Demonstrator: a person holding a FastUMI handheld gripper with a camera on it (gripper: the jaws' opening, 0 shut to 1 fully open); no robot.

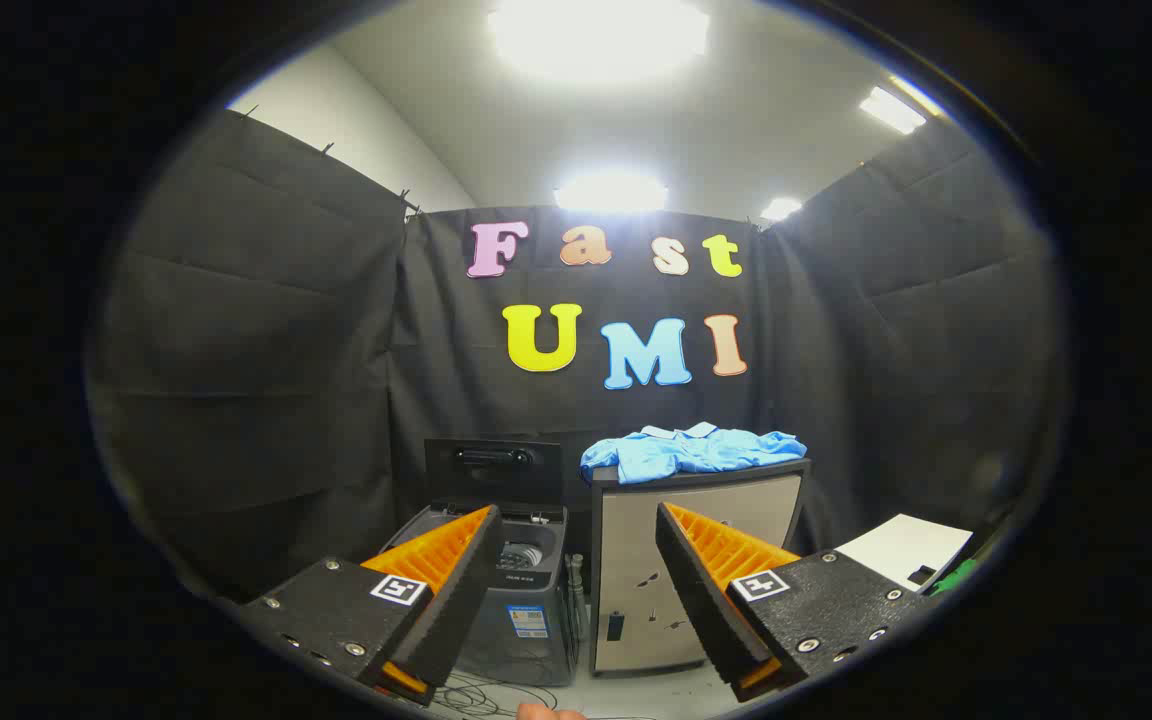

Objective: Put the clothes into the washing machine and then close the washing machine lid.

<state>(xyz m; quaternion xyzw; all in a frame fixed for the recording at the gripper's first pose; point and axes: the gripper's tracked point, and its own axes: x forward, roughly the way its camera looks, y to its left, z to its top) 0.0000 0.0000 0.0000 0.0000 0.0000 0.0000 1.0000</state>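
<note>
In the gripper view we are at the opening step: the gripper has its fingers spread wide and holds nothing. The blue clothes lie heaped on top of the cabinet, beyond the fingers and a little right. Left of it stands the washing machine, its lid propped upright. Next, we judge, we must rise to the cabinet top and pinch the cloth. Room ahead looks open; the cabinet's front edge and the raised lid are the things to clear.
</note>
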